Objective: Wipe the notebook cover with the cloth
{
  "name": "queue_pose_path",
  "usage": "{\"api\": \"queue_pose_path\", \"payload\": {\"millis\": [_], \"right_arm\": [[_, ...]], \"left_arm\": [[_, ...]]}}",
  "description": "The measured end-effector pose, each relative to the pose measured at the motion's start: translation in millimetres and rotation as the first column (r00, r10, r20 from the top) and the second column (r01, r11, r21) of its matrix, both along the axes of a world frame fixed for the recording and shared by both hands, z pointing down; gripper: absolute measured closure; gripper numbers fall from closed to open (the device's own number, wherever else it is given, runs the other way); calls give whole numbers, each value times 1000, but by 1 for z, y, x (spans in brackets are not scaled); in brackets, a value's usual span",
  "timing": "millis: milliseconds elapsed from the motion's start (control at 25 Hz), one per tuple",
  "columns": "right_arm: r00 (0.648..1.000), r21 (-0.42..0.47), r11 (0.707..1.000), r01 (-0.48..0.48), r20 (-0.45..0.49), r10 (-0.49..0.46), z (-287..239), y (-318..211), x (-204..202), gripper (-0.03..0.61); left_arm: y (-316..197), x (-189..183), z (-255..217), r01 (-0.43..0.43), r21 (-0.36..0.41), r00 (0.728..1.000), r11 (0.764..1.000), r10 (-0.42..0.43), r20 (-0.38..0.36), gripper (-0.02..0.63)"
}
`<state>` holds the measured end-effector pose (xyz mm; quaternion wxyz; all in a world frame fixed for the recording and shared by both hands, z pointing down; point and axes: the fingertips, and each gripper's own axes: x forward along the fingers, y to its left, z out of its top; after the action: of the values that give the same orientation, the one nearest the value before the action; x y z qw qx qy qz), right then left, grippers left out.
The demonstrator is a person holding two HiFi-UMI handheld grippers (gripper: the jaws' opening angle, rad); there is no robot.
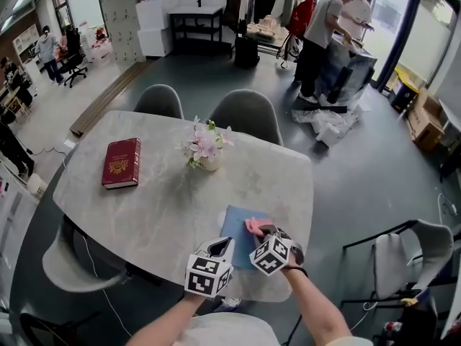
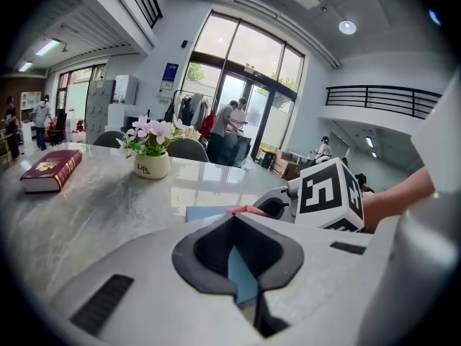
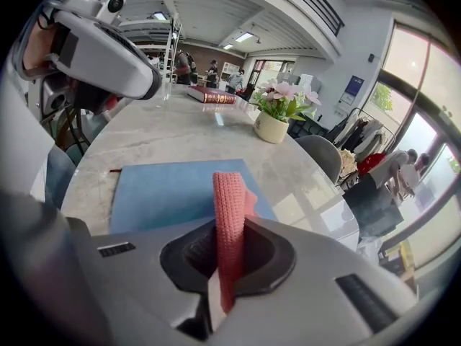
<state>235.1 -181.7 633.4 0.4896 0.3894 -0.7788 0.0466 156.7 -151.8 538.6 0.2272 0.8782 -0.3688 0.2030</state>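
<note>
Pale grey shells with dark jaws form the left gripper (image 1: pixel 222 246) and right gripper (image 1: pixel 263 230), each bearing a black-and-white marker cube (image 1: pixel 208 274). A white top (image 1: pixel 230 332) shows at 6 o'clock.

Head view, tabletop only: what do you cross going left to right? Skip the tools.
red book → flower pot → blue notebook → pink cloth, over the notebook's right part
</note>
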Motion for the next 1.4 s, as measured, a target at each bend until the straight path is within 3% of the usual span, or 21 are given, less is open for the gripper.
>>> {"api": "queue_pose_path", "payload": {"millis": [520, 1400], "right_arm": [[996, -12, 996, -85, -5, 85, -5, 44, -24, 563], [977, -44, 976, -215, -15, 214, 3, 112, -45, 563]], "left_arm": [[21, -33, -6, -67, -6, 998, 998, 67, -17, 607], [45, -59, -5, -162, -10, 986, 987, 161, -52, 607]]}}
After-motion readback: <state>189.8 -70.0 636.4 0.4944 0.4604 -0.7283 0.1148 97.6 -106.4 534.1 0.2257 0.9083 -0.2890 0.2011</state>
